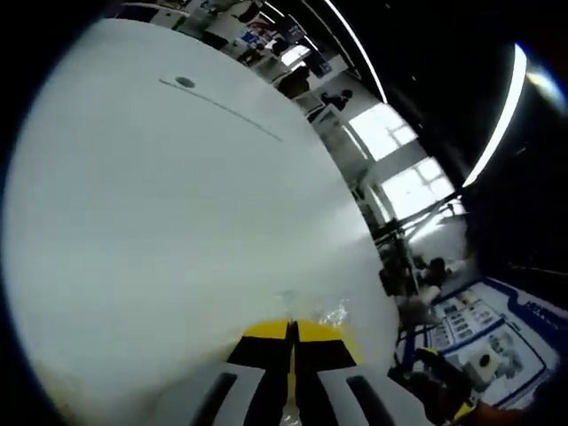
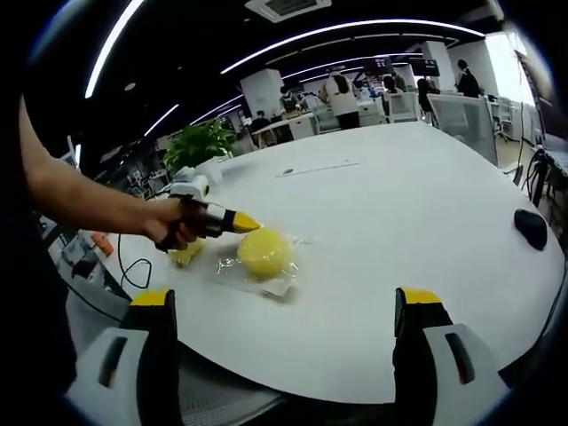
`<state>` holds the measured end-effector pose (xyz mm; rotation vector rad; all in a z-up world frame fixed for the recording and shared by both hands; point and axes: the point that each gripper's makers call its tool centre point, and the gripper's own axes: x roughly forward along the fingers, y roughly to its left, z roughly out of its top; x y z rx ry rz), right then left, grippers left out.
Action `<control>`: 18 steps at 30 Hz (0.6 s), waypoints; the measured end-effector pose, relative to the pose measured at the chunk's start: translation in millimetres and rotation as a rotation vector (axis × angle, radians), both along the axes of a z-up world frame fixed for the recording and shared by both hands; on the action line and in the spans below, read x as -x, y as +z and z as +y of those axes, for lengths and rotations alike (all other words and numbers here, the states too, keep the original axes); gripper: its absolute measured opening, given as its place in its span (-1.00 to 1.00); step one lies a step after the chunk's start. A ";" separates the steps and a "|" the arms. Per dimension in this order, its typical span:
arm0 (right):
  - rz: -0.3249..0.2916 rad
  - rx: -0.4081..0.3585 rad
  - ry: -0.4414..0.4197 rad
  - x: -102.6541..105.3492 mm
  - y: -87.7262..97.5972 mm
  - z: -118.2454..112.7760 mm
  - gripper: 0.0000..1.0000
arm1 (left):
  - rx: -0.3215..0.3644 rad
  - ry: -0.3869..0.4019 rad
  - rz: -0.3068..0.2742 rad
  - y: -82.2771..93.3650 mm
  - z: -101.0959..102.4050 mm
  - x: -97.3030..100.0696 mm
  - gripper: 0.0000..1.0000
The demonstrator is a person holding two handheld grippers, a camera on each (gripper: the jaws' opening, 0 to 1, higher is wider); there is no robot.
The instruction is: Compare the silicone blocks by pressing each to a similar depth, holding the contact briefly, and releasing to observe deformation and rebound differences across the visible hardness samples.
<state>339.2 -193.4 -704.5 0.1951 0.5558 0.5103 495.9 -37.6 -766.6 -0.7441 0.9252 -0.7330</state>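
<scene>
The right tongs (image 2: 282, 351) stand wide apart at the near table edge, holding nothing and touching nothing; they seem held back there to give a clear look at the samples. Just beyond them, ahead and slightly to their left, a round yellow silicone block (image 2: 264, 253) sits on a clear plastic wrapper (image 2: 266, 277) on the white table (image 2: 399, 222). A second, smaller yellow block (image 2: 187, 256) lies further left, partly hidden under the person's hand (image 2: 173, 229). That hand holds the left tongs (image 2: 248, 225), their yellow tips drawn together and resting at the upper left edge of the round block, probably at the start or end of a press; real contact cannot be confirmed.

In the left gripper view the left tongs (image 1: 291, 335) are closed tip to tip with nothing between them, a corner of crinkled wrapper just beyond the tips.

Further off on the table, right of the right tongs, lies a dark mouse-like object (image 2: 532, 227). Beyond the table's far edge stands a potted plant (image 2: 200, 142).
</scene>
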 end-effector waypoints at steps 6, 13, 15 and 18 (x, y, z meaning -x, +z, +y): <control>-0.005 -0.013 -0.007 -0.2 4.5 4.0 0.89 | -0.027 -0.063 -0.109 15.5 -0.5 7.1 -1.00; -0.026 0.003 0.002 1.0 9.0 7.9 0.93 | -0.036 -0.085 -0.207 43.1 -2.6 16.3 -1.00; -0.029 -0.002 -0.002 1.4 10.7 8.1 0.93 | -0.020 -0.085 -0.223 53.4 -4.3 18.1 -1.00; -0.032 -0.003 0.000 1.8 12.9 8.8 0.93 | -0.005 -0.115 -0.237 70.7 -9.1 19.9 -1.00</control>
